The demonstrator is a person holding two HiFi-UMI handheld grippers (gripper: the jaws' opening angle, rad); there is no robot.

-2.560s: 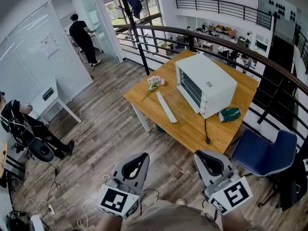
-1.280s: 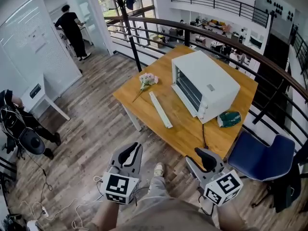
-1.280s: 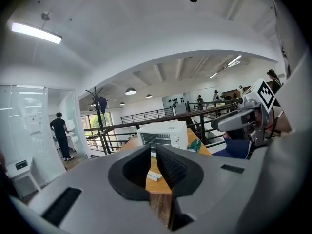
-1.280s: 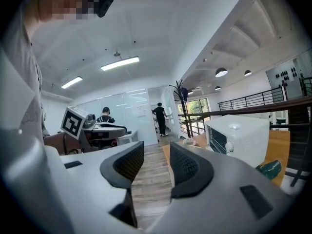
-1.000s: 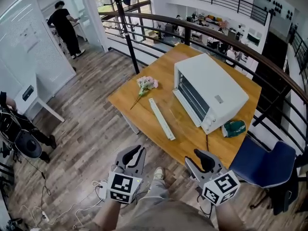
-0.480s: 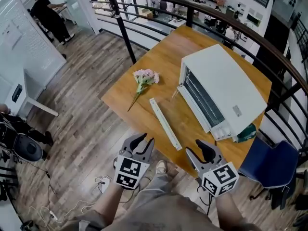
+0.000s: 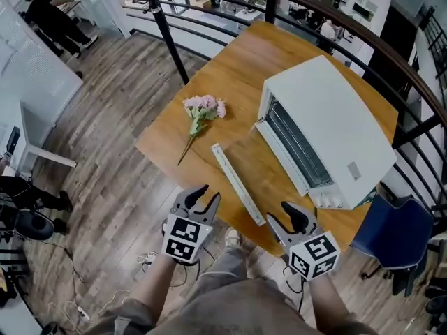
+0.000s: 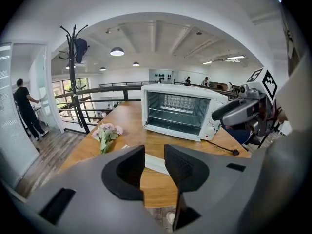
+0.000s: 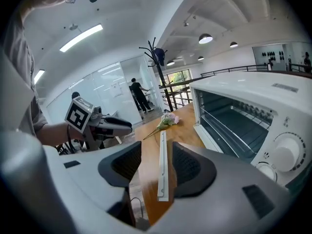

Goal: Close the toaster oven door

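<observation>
Toaster oven (image 7: 328, 135), white and boxy, sits along the right-hand edge of the wooden worktop (image 7: 230, 68), its mouth facing the worktop's middle and the wire racks inside bare to see. Its door is down and open: the clear pane lies about level in front of the mouth and is hard to make out, while the door's white handle rail (image 7: 237, 184) runs parallel to the oven, its near end close to the worktop's near edge. A bunch of pink flowers (image 7: 201, 110) lies near the left edge, well apart from the oven. The left hand-held gripper (image 7: 209, 192) hovers just off the near edge, left of the rail's end; its jaws are opening and nothing is between them, only the worktop and rail beyond the gap. The right hand-held gripper (image 7: 279, 212) hangs off the near edge, just right of the rail's end, its jaws also opening and holding nothing; the rail lines up in the gap, untouched. A blue chair (image 7: 394, 232) stands beyond the right edge.
</observation>
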